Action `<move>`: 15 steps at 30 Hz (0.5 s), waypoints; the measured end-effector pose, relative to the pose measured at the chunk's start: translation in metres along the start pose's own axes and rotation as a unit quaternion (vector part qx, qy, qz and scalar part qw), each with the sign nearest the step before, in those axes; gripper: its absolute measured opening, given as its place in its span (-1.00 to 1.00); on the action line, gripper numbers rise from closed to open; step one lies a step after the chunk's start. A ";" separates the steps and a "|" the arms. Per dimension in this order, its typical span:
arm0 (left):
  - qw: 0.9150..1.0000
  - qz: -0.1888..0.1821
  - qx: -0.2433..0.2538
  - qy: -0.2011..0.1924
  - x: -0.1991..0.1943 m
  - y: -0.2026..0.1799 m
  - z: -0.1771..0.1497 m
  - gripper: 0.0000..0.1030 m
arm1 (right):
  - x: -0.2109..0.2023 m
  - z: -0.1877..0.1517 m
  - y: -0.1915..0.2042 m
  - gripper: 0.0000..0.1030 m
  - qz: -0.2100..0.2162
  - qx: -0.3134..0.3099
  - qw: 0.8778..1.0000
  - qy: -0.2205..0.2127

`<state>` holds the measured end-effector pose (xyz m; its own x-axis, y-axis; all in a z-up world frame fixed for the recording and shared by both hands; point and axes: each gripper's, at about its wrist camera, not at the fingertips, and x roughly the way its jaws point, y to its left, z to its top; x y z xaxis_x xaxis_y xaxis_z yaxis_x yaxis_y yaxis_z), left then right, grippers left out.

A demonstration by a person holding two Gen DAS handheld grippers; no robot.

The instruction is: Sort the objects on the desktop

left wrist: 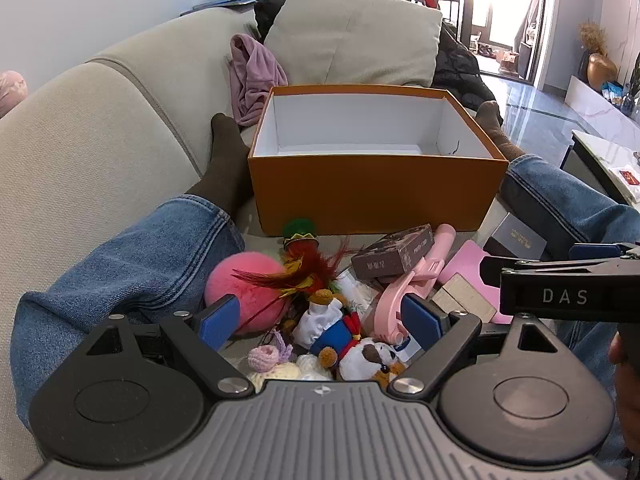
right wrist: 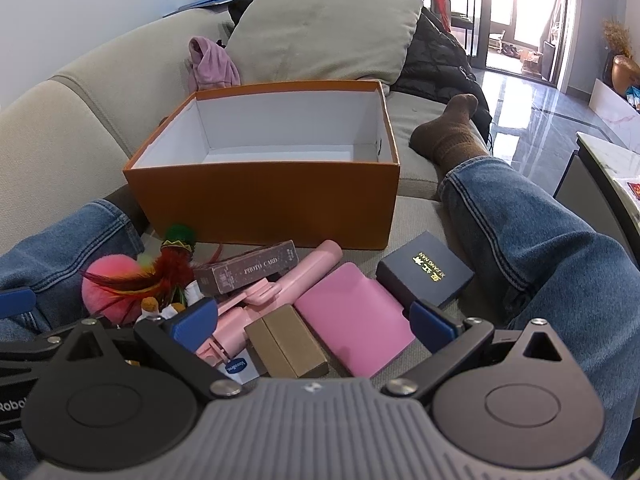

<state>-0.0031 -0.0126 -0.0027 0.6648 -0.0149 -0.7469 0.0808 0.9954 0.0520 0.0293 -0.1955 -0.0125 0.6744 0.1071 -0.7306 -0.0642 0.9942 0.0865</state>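
Both claws stand wide open with nothing between the pads: the left gripper [left wrist: 320, 320] above a plush dog [left wrist: 370, 358], the right gripper [right wrist: 312, 322] above a pink case [right wrist: 352, 316]. Beyond the pile, mid-sofa [left wrist: 80, 140], sits an orange box [left wrist: 372, 192], open-topped.

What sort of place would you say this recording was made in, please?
Most likely a home living room. The person sits on a beige fabric sofa with a large beige cushion, an open orange cardboard box between their legs, and a glossy tiled floor leads to bright glass doors.
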 end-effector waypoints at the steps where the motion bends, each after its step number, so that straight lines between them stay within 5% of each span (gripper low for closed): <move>1: 1.000 0.000 0.001 0.001 0.000 0.000 0.000 1.00 | 0.000 0.000 0.000 0.98 0.000 0.000 1.000 0.000; 15: 1.000 0.008 0.011 0.021 0.012 -0.002 0.004 1.00 | 0.005 0.003 0.001 0.98 0.005 -0.004 1.000 -0.002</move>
<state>0.0077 -0.0148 -0.0095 0.6338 0.0053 -0.7735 0.0867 0.9932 0.0778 0.0349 -0.1944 -0.0145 0.6772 0.1161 -0.7266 -0.0761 0.9932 0.0878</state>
